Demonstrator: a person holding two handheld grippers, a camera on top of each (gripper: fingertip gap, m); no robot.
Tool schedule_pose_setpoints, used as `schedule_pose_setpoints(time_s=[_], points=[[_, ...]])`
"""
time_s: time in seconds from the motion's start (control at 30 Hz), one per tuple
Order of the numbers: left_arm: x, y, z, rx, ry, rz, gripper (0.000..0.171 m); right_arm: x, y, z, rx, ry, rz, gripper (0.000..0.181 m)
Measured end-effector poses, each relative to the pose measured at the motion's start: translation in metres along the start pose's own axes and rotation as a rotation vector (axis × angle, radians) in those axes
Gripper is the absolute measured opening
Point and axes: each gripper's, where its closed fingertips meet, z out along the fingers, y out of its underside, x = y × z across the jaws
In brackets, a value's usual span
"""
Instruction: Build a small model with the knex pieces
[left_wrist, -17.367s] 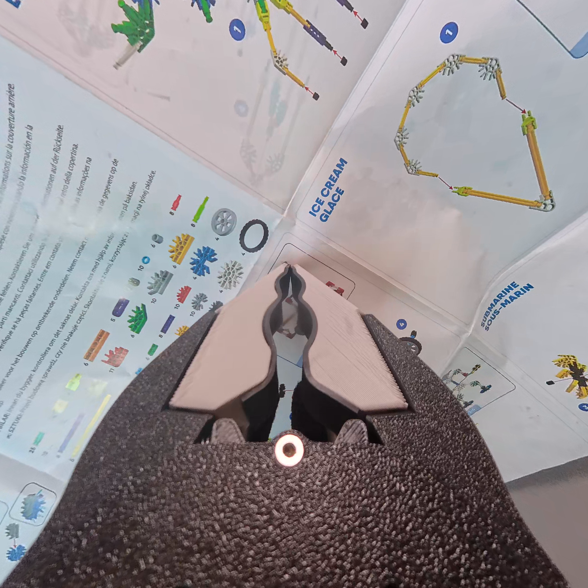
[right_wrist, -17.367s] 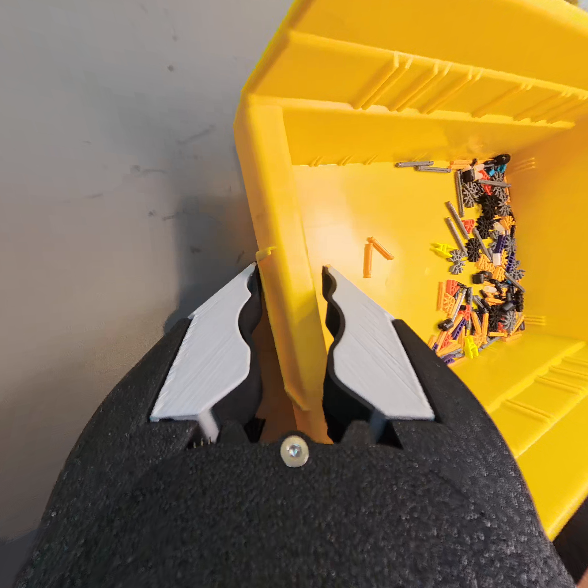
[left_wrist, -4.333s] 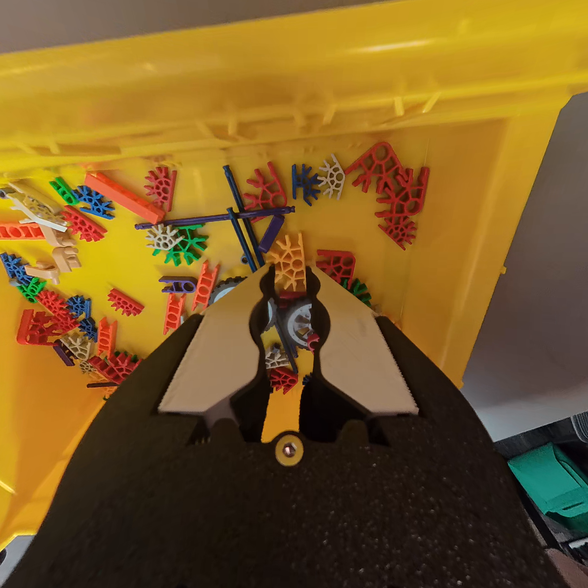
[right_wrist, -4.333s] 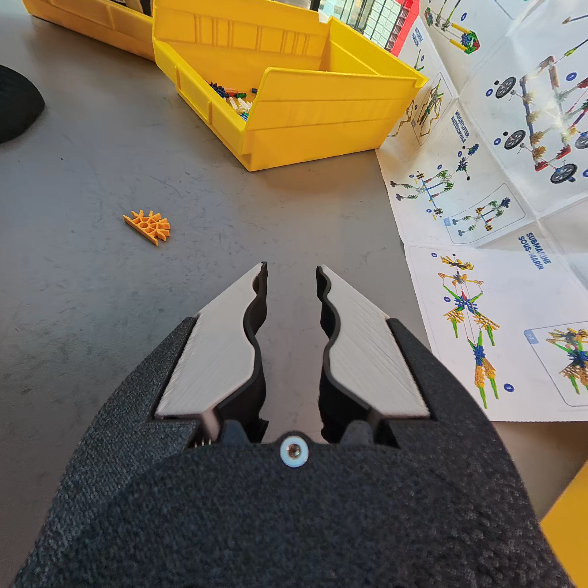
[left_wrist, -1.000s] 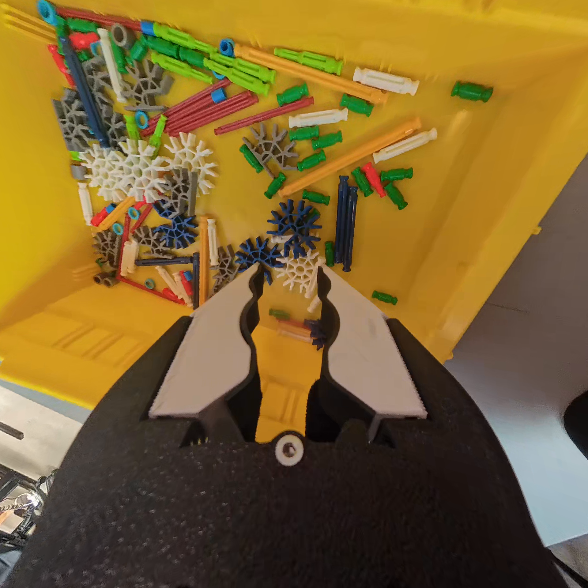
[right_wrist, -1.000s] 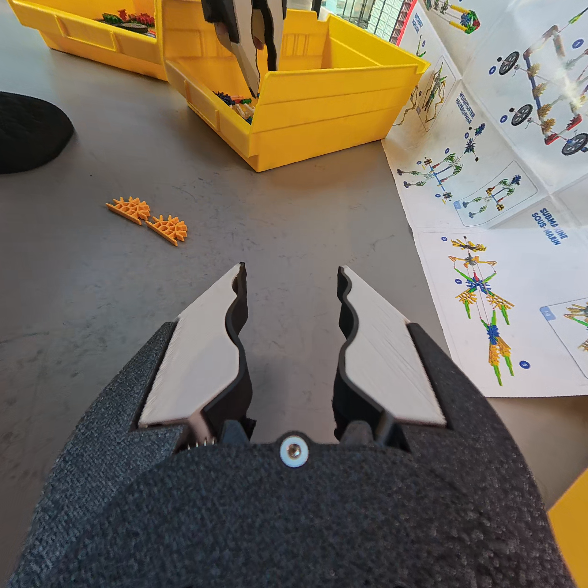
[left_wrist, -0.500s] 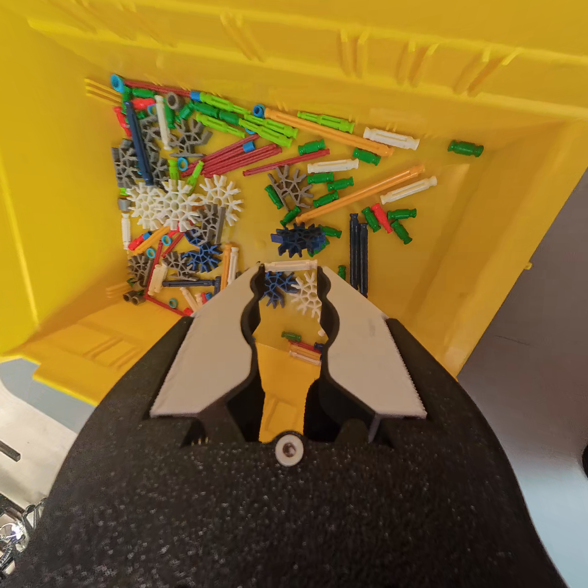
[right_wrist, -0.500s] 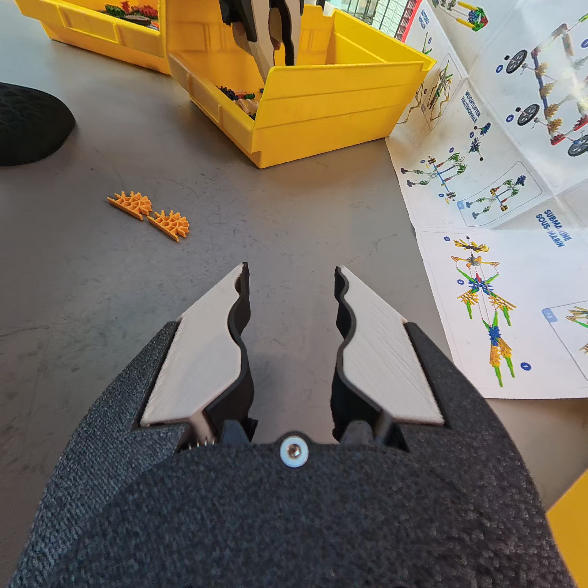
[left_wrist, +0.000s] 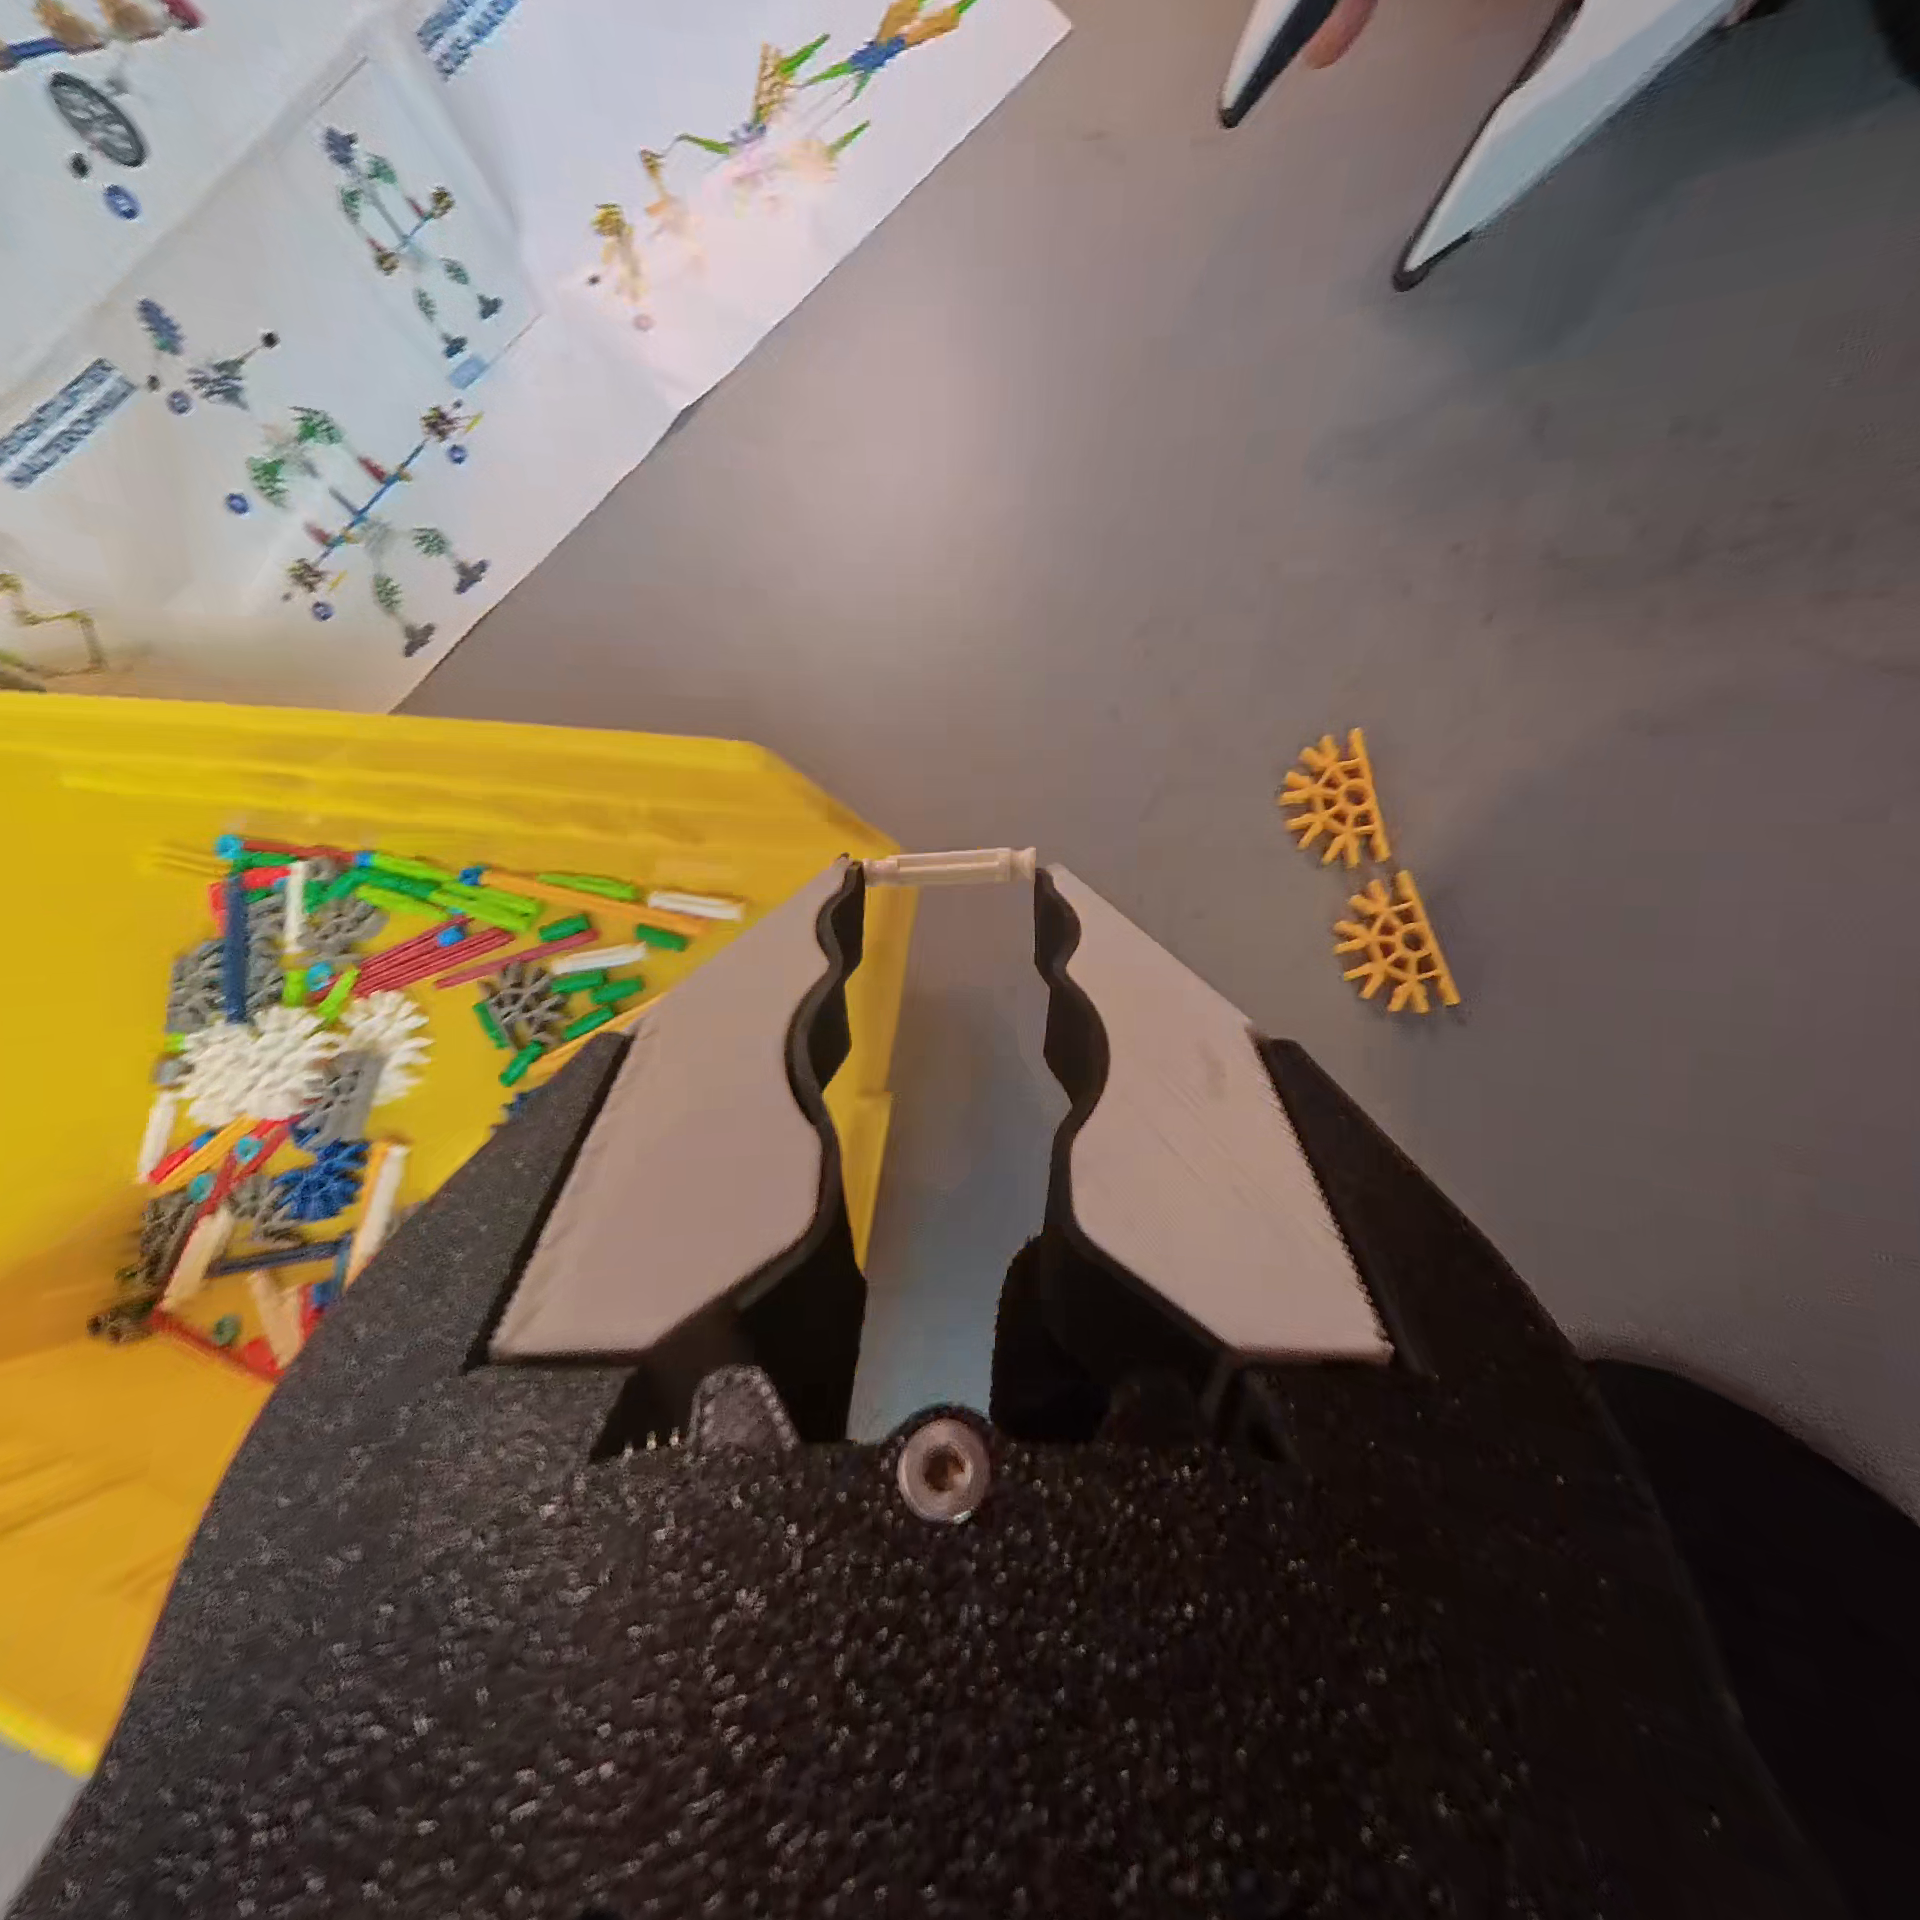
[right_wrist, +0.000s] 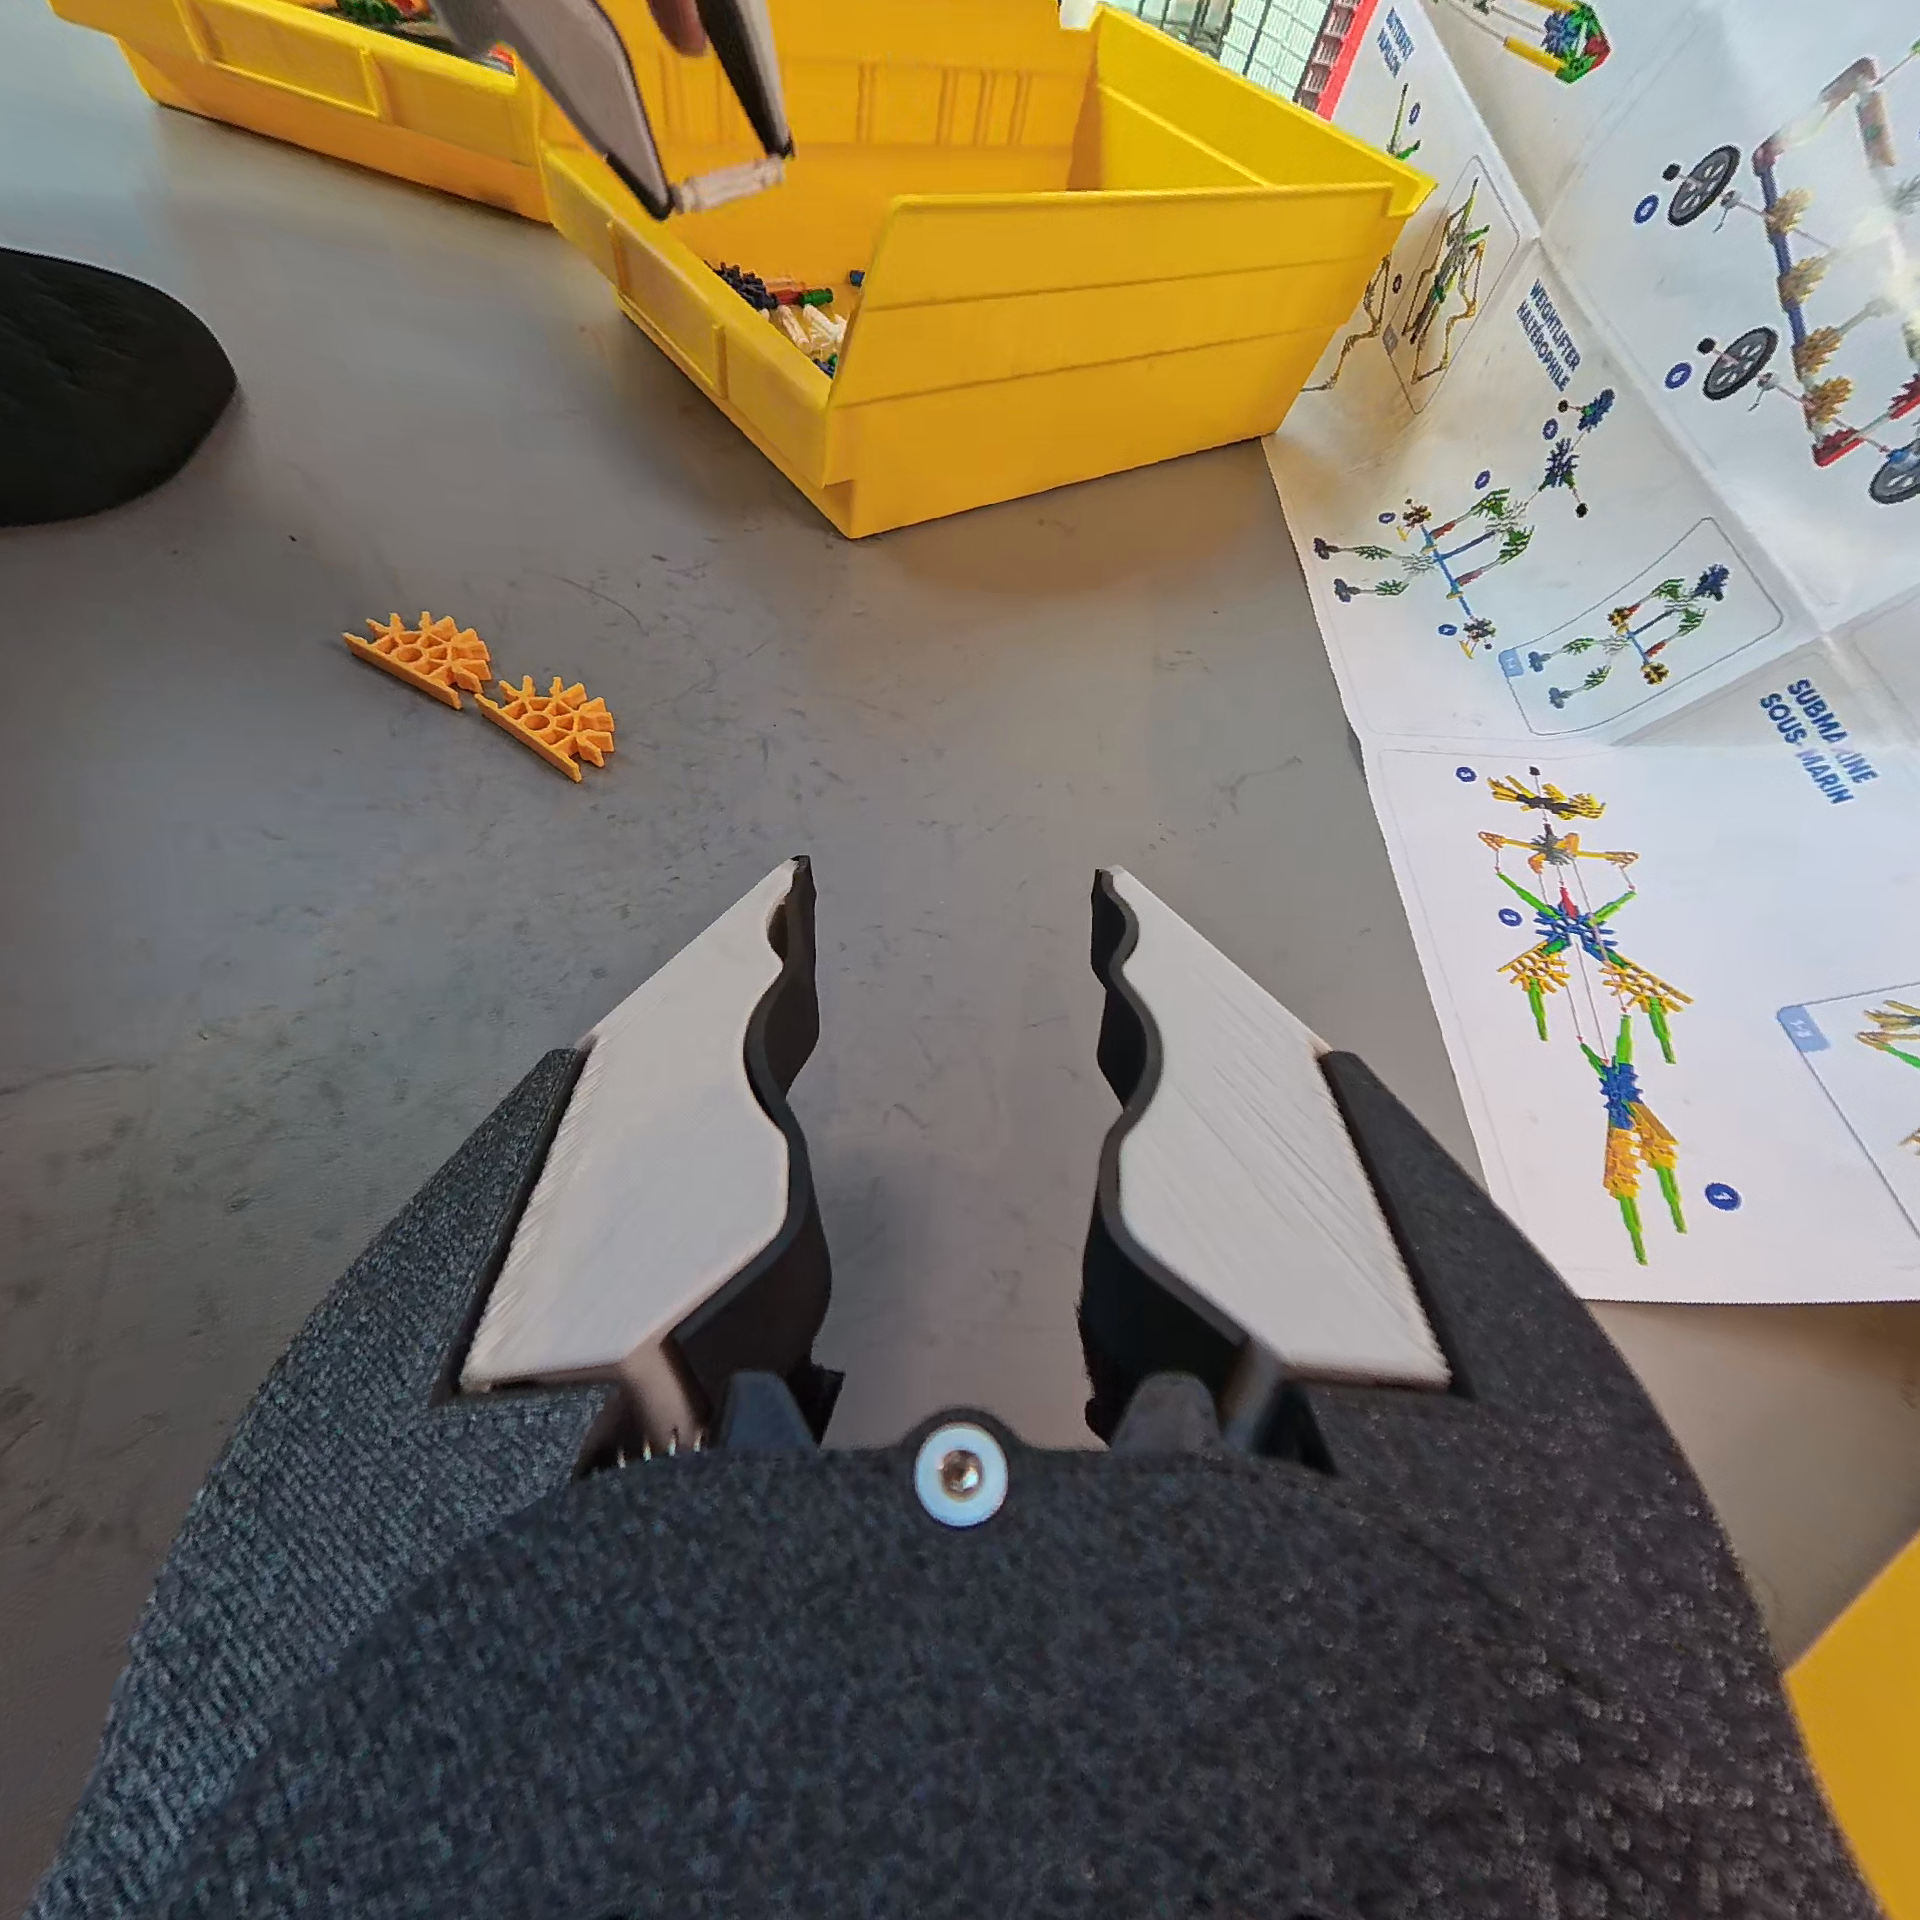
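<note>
Two grippers are shown. Your left gripper (left_wrist: 948, 871) has its jaws part-way closed on a short white rod (left_wrist: 951, 868), pinched end to end at the very tips, so the rod spans the gap crosswise and clear of the worktop (left_wrist: 1143, 520). That grip leaves the rod's whole length exposed. In the right wrist view the same gripper hangs above the corner of the nearer yellow bin (right_wrist: 1039, 416).

Just beyond and to the left of your left gripper lies that bin, its floor strewn with mixed rods and connectors (left_wrist: 312, 1018), heaped mostly toward one end. To the right, on the bare grey worktop, two orange fan-shaped connectors (left_wrist: 1366, 868) lie flat, side by side and almost touching, well apart from the bin.

Your right gripper (right_wrist: 951, 873) is wide open and holds nothing; it hovers over bare worktop, its tips aimed toward the bin, with the orange pair off to its left.

Farther off, a folded instruction sheet (right_wrist: 1662, 727) is spread flat beside the bin. A second yellow bin (right_wrist: 312, 73) sits behind the first, and a dark rounded object (right_wrist: 94, 395) rests at the left edge; I cannot tell what it is.
</note>
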Motion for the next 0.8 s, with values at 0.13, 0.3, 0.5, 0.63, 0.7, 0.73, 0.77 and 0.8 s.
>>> schedule_pose_setpoints(time_s=[0.13, 0.3, 0.5, 0.63, 0.7, 0.73, 0.77, 0.8], points=[[0.047, -0.010, 0.045, 0.039, 0.116, -0.026, 0.033, -0.002, 0.002, 0.002, -0.012, -0.005, -0.010, 0.051], [0.084, -0.024, 0.087, 0.064, 0.211, -0.045, 0.033, -0.002, 0.001, 0.001, -0.005, 0.000, -0.013, 0.051], [0.102, -0.025, 0.108, 0.045, 0.238, -0.030, 0.033, 0.002, 0.004, 0.001, -0.025, 0.017, -0.006, 0.051], [0.101, -0.031, 0.100, 0.123, 0.273, -0.097, 0.039, 0.018, 0.009, -0.001, -0.046, 0.085, 0.047, 0.052], [0.096, -0.035, 0.092, 0.166, 0.261, -0.110, 0.040, 0.032, 0.011, -0.004, -0.048, 0.146, 0.100, 0.052], [0.093, -0.037, 0.087, 0.189, 0.247, -0.113, 0.040, 0.040, 0.013, -0.006, -0.051, 0.175, 0.131, 0.052], [0.089, -0.039, 0.081, 0.213, 0.233, -0.115, 0.040, 0.049, 0.016, -0.008, -0.057, 0.215, 0.164, 0.052], [0.084, -0.041, 0.075, 0.237, 0.215, -0.118, 0.040, 0.057, 0.019, -0.010, -0.060, 0.246, 0.198, 0.052]])
